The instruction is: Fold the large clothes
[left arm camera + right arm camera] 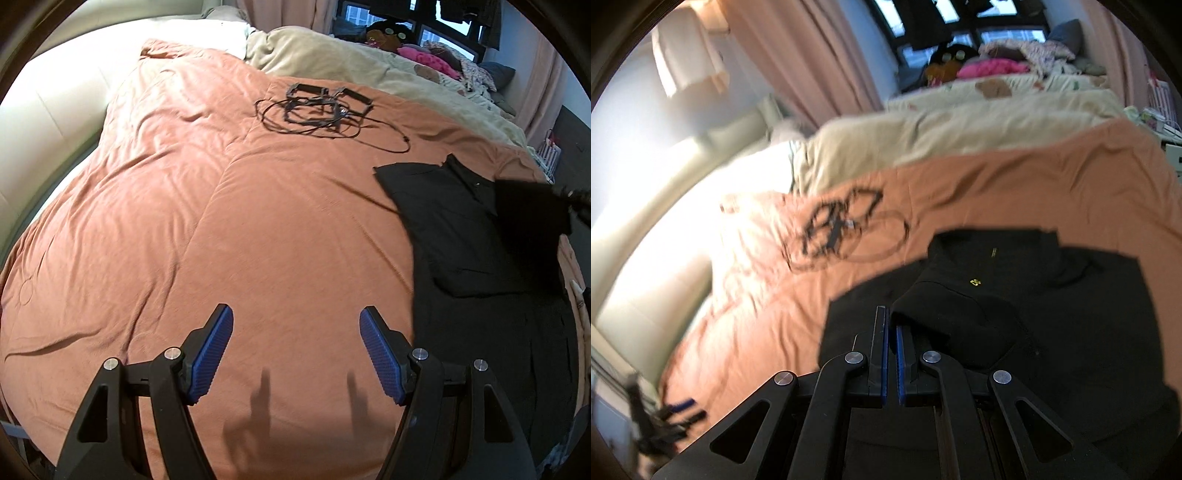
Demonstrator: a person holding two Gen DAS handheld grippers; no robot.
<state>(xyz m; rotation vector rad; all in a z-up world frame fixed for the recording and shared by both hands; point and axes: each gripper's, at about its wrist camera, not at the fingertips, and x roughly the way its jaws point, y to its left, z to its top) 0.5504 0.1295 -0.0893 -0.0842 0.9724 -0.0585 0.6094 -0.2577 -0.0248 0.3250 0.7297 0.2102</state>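
A large black garment (461, 229) lies spread on the orange bed cover (221, 221) at the right. My left gripper (295, 310) hovers open over bare orange cover to the left of it, with nothing between its blue pads (214, 350). In the right wrist view my right gripper (891, 317) is shut on a fold of the black garment (1071, 314), which looks like a sleeve (945, 317) draped over its right finger. The left wrist view shows that lifted flap (528, 214) held up by the blurred right gripper (576, 195) at the far right edge.
A tangle of black cable and frames (325, 110) lies on the orange cover beyond the garment. A beige blanket (332, 59) covers the far side of the bed, with a heap of colourful clothes (424, 55) by the window. A white padded headboard (55, 110) is at left.
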